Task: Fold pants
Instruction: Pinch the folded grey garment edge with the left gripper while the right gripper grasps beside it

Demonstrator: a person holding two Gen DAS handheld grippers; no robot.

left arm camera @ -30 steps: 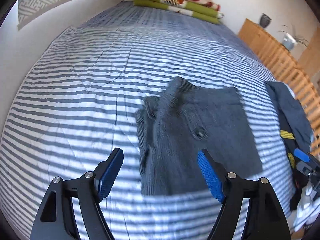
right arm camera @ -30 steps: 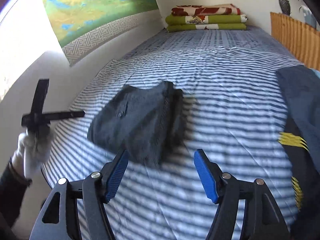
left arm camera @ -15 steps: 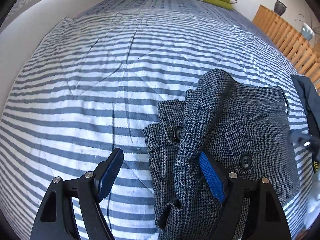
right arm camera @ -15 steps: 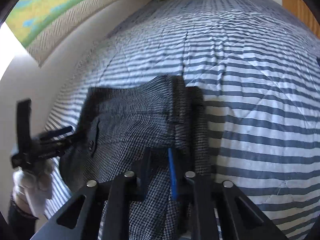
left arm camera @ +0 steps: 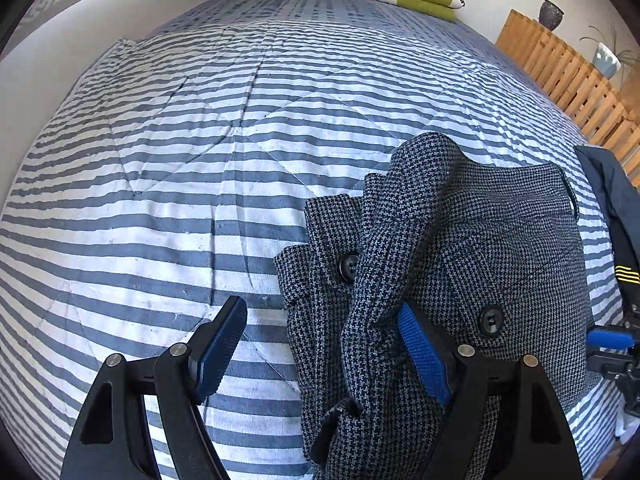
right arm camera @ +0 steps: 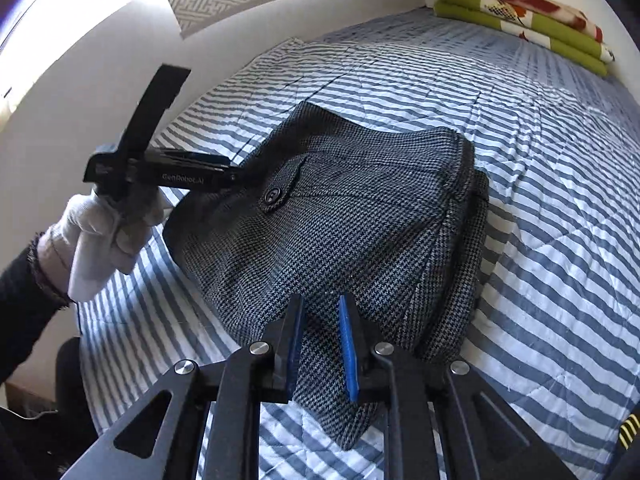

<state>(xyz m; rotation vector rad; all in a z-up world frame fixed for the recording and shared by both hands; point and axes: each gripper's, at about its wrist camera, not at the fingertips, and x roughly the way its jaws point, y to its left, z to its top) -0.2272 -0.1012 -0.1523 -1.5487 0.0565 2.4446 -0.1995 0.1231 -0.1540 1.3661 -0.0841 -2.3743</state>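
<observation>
Covering the bed, a striped quilt [left arm camera: 208, 128] bears the folded houndstooth pants [right arm camera: 360, 224], long axis running toward the near edge. Green folded blankets [right arm camera: 520, 4] lie far off. Right gripper [right arm camera: 320, 344], narrow, pinches their hem; left gripper [left arm camera: 320, 344], wide, straddles their bunched edge. "GenRobot.AI" marks the left gripper.

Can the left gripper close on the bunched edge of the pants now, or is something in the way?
Probably yes. The left gripper is open, and the raised fold of the pants already lies against its right pad, nothing blocking it. The right gripper grips another corner.
</observation>
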